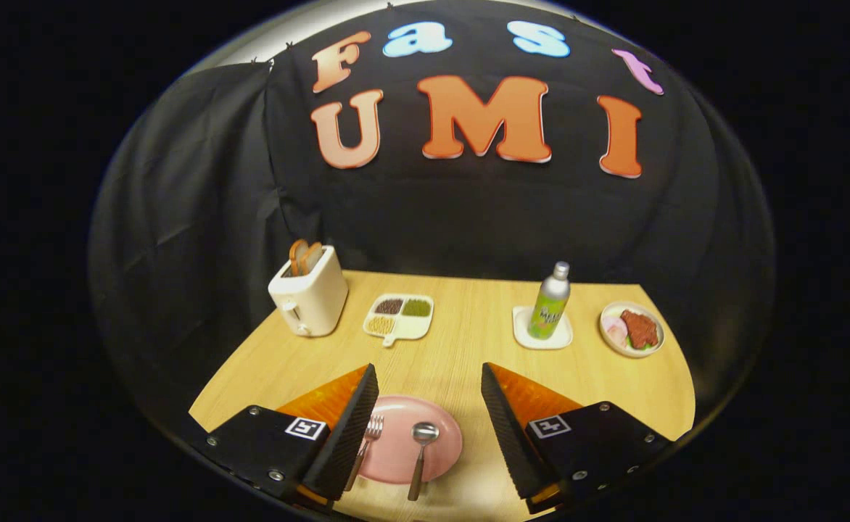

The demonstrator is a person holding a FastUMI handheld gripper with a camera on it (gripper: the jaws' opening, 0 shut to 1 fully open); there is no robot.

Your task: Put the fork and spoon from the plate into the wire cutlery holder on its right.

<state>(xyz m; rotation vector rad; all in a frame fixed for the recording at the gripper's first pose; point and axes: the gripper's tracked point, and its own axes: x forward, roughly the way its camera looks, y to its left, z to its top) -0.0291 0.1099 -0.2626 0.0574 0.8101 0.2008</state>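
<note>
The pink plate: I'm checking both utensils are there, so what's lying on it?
On the pink plate lie a fork and a spoon, between the open gripper fingers; the left finger covers the fork's handle.

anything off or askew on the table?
Nothing spilled or tipped. The fork and spoon lie side by side on the pink plate, handles hanging over its near rim. The tool is open above them, touching neither. The bottle stands upright on its tray.
</note>
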